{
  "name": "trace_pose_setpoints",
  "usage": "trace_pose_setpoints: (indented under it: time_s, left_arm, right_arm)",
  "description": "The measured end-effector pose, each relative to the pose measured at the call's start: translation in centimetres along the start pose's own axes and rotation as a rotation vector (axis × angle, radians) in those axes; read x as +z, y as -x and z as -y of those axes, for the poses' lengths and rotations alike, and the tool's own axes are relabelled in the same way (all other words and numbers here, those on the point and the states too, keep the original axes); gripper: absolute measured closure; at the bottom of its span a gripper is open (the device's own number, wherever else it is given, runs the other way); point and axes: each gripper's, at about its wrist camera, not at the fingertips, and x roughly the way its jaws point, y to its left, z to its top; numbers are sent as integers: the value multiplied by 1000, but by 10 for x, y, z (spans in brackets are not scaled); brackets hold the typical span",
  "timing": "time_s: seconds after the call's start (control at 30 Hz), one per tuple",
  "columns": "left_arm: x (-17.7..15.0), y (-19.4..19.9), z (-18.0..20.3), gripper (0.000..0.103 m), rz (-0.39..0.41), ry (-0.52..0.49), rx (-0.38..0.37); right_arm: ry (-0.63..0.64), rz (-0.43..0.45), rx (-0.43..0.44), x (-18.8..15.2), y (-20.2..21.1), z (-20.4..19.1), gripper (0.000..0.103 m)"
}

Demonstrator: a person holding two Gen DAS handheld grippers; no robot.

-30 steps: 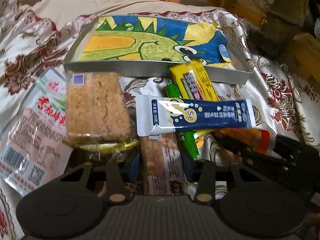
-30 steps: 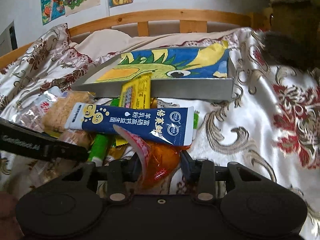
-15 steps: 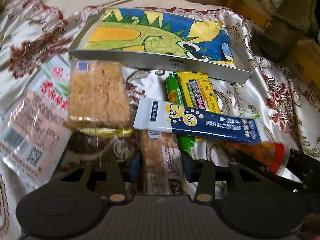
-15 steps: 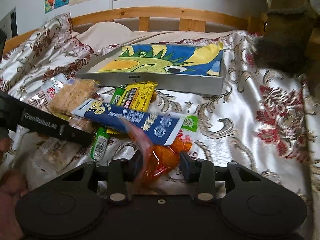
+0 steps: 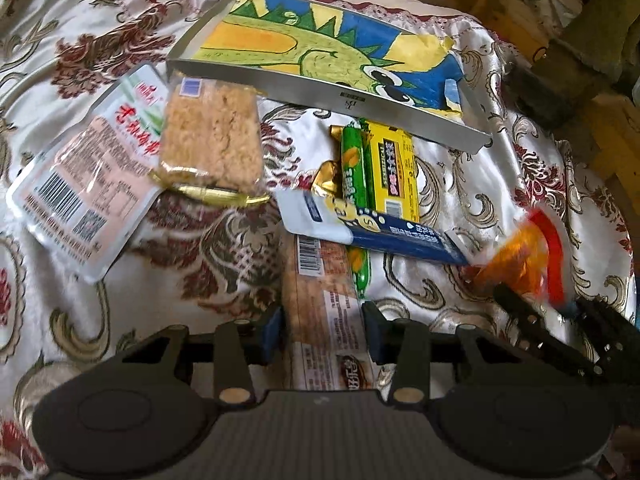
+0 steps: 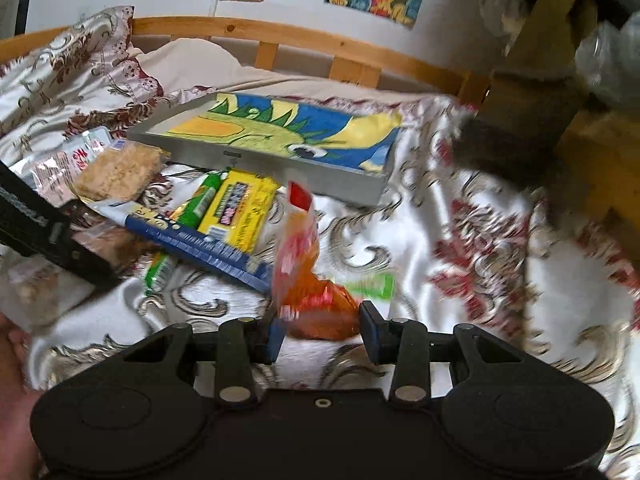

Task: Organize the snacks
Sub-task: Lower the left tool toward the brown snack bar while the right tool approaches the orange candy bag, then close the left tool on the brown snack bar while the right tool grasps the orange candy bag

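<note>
Your left gripper [image 5: 323,334] is clamped on one brown biscuit pack [image 5: 324,308], its far end tucked under one blue sachet [image 5: 384,232] in the pile on the bedspread [image 5: 460,184]; your right gripper [image 6: 322,332] is clenched on one orange snack bag [image 6: 308,280], lifted clear of the cloth. Loose count: one green stick [image 5: 354,168], one yellow bar pack [image 5: 394,170], one crumbly cake pack [image 5: 212,136], one pink-and-white pouch [image 5: 88,188], all just in front of one grey tray [image 5: 360,100]. The tray's inside shows only a dinosaur drawing [image 5: 332,52]; no snack sits in it.
</note>
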Motion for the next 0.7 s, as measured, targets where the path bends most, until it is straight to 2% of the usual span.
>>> trace_pose_setpoints:
  time_s: [0.1,0.43,0.7]
  left_arm:
    - [-6,5,3,58,-3,5,17]
    - [-23,20,11,58,-20,31,-54]
    - [-37,28,23,58,-39,19,-62]
  right_arm:
    - [24,19,-12,0,3,-1,62]
    - [67,68,5,1,14,-11,63]
    - [121,96,20,1,24,-22,63]
